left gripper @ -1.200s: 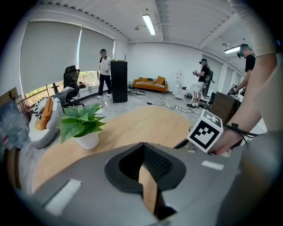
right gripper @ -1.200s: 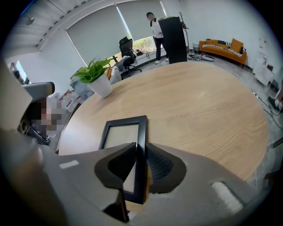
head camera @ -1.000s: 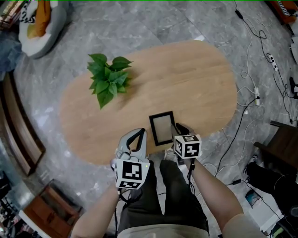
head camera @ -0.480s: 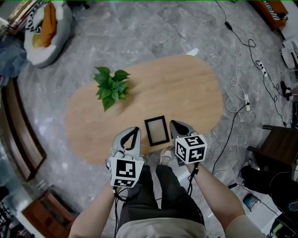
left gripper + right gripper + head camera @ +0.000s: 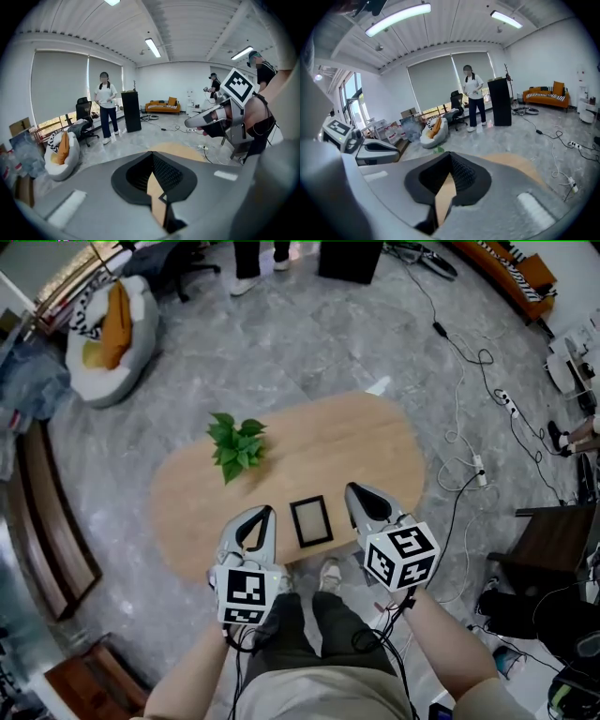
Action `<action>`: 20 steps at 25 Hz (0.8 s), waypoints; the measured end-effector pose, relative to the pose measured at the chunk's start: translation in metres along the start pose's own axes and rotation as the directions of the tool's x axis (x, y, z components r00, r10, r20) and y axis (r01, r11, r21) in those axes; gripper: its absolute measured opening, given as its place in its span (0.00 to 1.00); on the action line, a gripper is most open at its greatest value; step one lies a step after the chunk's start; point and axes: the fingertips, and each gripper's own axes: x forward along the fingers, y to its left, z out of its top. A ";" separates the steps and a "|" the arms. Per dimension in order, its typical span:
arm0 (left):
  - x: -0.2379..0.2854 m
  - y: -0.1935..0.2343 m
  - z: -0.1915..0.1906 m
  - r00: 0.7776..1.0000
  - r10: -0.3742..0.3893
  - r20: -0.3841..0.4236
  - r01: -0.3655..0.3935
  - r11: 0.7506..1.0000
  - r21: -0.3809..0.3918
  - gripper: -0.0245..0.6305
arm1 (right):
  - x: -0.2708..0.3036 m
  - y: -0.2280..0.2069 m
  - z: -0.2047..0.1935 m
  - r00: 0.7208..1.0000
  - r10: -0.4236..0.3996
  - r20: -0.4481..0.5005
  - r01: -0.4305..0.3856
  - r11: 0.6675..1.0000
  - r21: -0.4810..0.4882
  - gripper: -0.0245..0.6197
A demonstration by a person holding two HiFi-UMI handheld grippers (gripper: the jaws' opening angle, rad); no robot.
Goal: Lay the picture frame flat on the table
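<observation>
The black picture frame [image 5: 310, 521] lies flat, face up, near the front edge of the oval wooden table [image 5: 375, 442]. My left gripper [image 5: 266, 513] hangs over the table's front edge just left of the frame, jaws shut and holding nothing. To the frame's right, my right gripper [image 5: 353, 490] is also shut and empty, apart from the frame. The left gripper view looks out over the room, with the left gripper [image 5: 157, 199] showing only a thin sliver of tabletop between its jaws. The right gripper [image 5: 442, 199] shows the same in its own view. The frame is in neither gripper view.
A green potted plant [image 5: 237, 446] stands at the table's far left. Cables [image 5: 469, 381] trail across the floor on the right. A white beanbag [image 5: 108, 329] and a low wooden bench [image 5: 42, 521] sit to the left. A person [image 5: 474, 96] stands across the room.
Both grippers have drawn back from the frame and risen along with the head camera, so the table looks smaller. The right gripper, close against the frame before, now stands apart from it.
</observation>
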 end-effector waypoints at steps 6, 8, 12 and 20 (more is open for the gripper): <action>-0.037 0.008 0.058 0.996 0.029 0.089 -0.031 0.999 0.026 0.07 | -0.055 0.027 0.078 0.990 0.017 0.137 -0.005 0.996 -0.087 0.04; -0.049 0.009 0.075 0.993 0.035 0.115 -0.041 0.998 0.049 0.07 | -0.074 0.038 0.102 0.981 0.020 0.191 0.008 0.990 -0.144 0.04; -0.076 0.017 0.110 0.985 0.055 0.162 -0.069 0.994 0.080 0.07 | -0.109 0.061 0.147 0.960 0.044 0.278 0.020 0.974 -0.225 0.04; -0.134 0.017 0.188 0.953 0.058 0.298 -0.095 0.989 0.113 0.07 | -0.181 0.100 0.212 0.910 0.083 0.407 0.042 0.956 -0.289 0.04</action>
